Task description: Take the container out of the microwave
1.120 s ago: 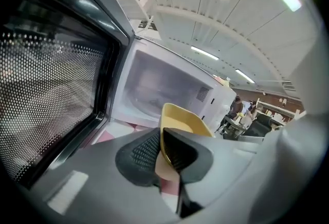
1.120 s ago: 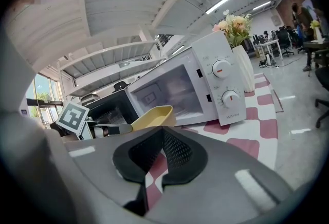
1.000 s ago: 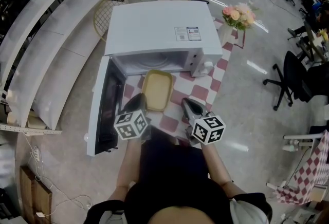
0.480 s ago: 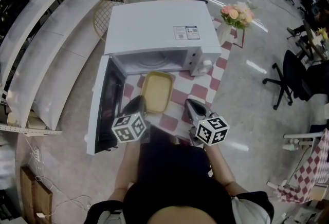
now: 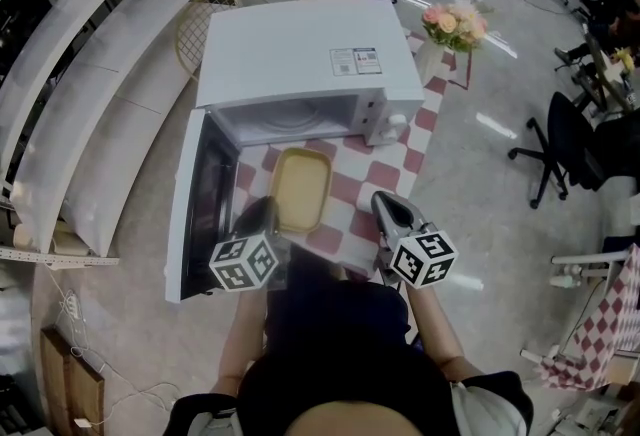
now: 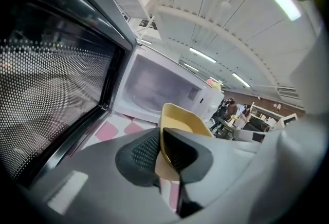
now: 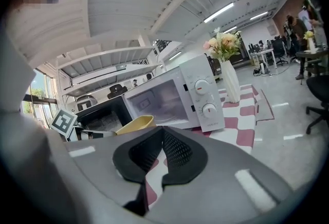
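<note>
left gripper (image 6: 160,141) jaws clamped on container (image 5: 298,189) rim, container out in front of open microwave (image 5: 300,54) over checked cloth (image 5: 385,174); right gripper (image 7: 162,141) jaws closed, empty.

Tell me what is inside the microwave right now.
The microwave looks bare and white inside; the yellow container, outside over the checked cloth and pinched by the left gripper, hides part of its floor.

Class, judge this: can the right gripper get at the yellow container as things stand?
Probably yes: the right gripper sits beside the yellow container, only checked cloth between them. Its jaws are shut, so they must open first.
</note>
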The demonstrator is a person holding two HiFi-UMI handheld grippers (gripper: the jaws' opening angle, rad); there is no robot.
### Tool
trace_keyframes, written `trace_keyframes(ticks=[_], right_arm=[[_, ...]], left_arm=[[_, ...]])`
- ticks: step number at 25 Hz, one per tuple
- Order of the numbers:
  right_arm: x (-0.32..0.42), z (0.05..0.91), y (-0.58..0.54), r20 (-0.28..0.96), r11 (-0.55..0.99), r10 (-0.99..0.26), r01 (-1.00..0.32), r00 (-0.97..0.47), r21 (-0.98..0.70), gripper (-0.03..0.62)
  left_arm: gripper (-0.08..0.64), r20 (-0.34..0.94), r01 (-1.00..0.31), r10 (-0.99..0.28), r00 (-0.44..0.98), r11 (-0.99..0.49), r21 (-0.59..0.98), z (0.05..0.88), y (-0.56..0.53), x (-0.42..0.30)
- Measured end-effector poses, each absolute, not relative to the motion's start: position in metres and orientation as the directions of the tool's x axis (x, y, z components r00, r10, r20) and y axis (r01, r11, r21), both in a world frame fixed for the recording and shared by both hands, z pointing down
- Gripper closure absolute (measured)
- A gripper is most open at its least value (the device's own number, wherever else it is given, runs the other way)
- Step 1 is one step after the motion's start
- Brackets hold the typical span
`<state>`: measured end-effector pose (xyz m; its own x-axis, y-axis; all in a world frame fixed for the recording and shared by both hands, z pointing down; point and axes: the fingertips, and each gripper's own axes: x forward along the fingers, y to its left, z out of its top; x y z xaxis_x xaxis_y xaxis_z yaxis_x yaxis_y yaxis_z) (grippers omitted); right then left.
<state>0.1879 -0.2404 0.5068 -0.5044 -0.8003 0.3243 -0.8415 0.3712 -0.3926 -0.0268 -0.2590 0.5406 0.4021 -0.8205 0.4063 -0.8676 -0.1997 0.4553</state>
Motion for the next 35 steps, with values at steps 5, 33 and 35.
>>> trace_keyframes(ticks=[5, 33, 35], right_arm=[[0.200, 0.494, -0.237, 0.283, 0.343, -0.841, -0.858, -0.462, -0.382, 0.592], [0.234, 0.480, -0.236, 0.254, 0.270, -0.907, -0.926, -0.337, -0.263, 0.592], [0.233, 0.481, -0.235, 0.257, 0.271, -0.906, -0.927, -0.337, -0.261, 0.592]], left_arm=[[0.531, 0.393, -0.873, -0.831, 0.393, -0.203, 0.444, 0.533, -0.251, -0.027], [0.531, 0.212, -0.890, -0.884, 0.417, -0.349, 0.293, 0.491, -0.258, -0.007], [0.531, 0.205, -0.892, -0.885, 0.418, -0.357, 0.277, 0.491, -0.257, -0.006]])
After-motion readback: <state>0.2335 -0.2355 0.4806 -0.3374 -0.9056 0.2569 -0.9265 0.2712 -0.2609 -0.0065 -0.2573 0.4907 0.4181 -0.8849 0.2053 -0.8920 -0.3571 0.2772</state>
